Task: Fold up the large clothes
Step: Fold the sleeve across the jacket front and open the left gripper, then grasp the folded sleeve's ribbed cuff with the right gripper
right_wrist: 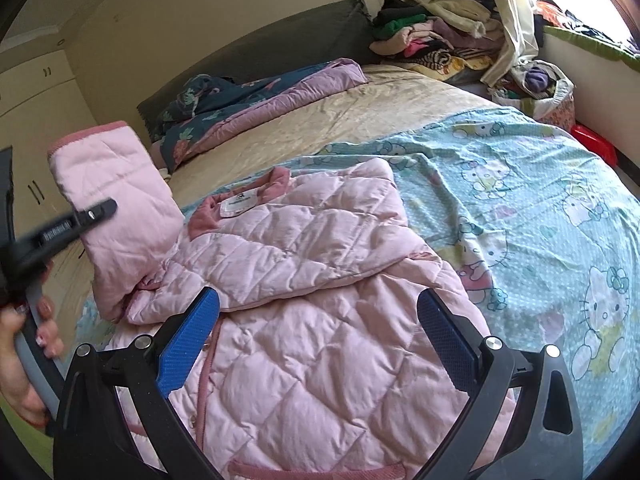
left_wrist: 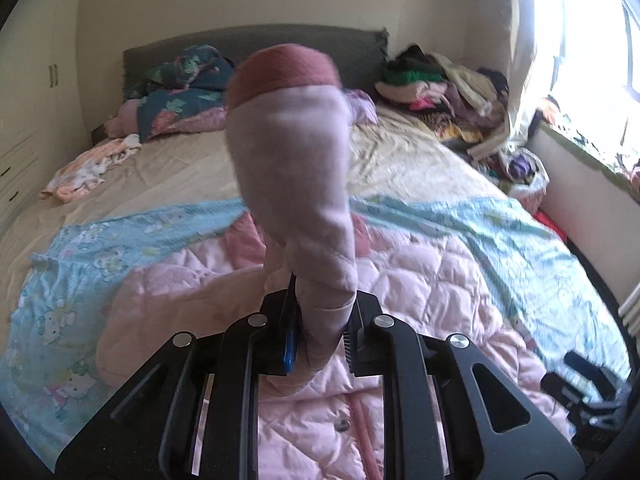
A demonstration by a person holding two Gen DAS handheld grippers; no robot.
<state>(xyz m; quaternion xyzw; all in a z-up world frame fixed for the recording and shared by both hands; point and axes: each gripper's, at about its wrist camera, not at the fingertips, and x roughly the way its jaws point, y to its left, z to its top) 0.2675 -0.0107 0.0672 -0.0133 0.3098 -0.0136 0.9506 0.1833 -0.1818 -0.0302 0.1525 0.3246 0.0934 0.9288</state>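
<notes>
Pink quilted jacket [right_wrist: 304,280] lies spread on the bed [right_wrist: 360,92], centre-bottom of the right wrist view, over a blue cartoon-print sheet [right_wrist: 540,208]. Left gripper [left_wrist: 320,320] is clamped on the sleeve [left_wrist: 292,152], lifting it up thru mid-frame, darker pink cuff [left_wrist: 288,68] on top; in the right wrist view that sleeve hangs at mid-left. Right gripper [right_wrist: 318,340] hovers w/ jaws wide apart over the jacket body, nothing in them. Handling, my read: padded, soft, light but bulky; puffs back, won't hold a crease, and the shell looks a bit slippery. Best grab pts are prob. stitched edges: cuff, hem, collar [right_wrist: 276,180], not mid-panel. Clothes pile [right_wrist: 432,36] sits upper right, well apart.
</notes>
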